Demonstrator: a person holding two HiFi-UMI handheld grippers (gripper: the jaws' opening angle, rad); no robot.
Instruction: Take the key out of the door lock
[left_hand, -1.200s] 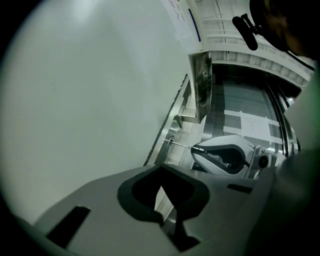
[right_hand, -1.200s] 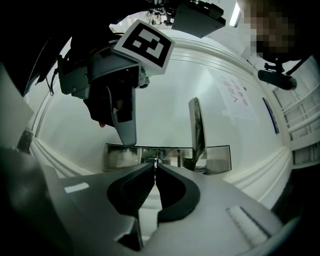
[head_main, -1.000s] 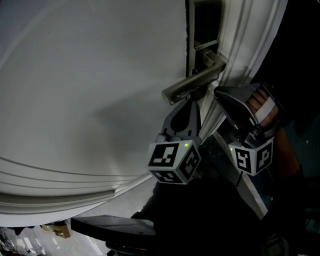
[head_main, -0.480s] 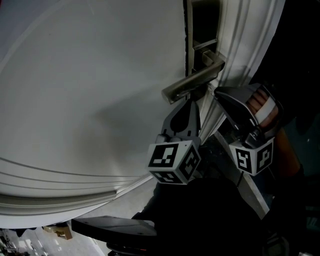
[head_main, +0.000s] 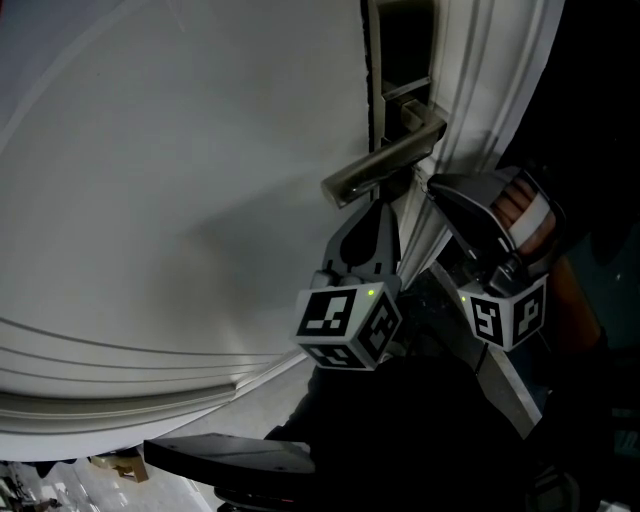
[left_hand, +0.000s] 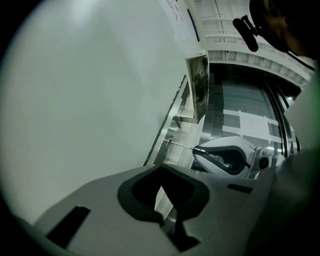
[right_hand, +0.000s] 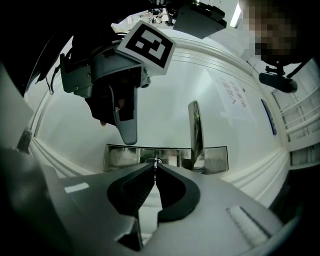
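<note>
A thin metal key (left_hand: 183, 143) sticks out of the steel lock plate (left_hand: 173, 131) on the white door (head_main: 180, 180), below the lever handle (head_main: 385, 163). My right gripper (left_hand: 196, 148) is shut on the key's outer end; in the right gripper view the jaws meet on the key (right_hand: 156, 163) in front of the lock plate (right_hand: 125, 157). My left gripper (head_main: 378, 207) hangs just under the handle, close beside the right gripper (head_main: 433, 184). Its jaws are shut with nothing between them. The keyhole itself is hidden in the head view.
The door edge and frame (head_main: 480, 90) run just right of the handle. A person's hand (head_main: 522, 210) holds the right gripper. The left gripper's marker cube (right_hand: 148, 44) and long finger (right_hand: 125, 117) hang above the lock plate. A paper notice (right_hand: 235, 100) is stuck on the door.
</note>
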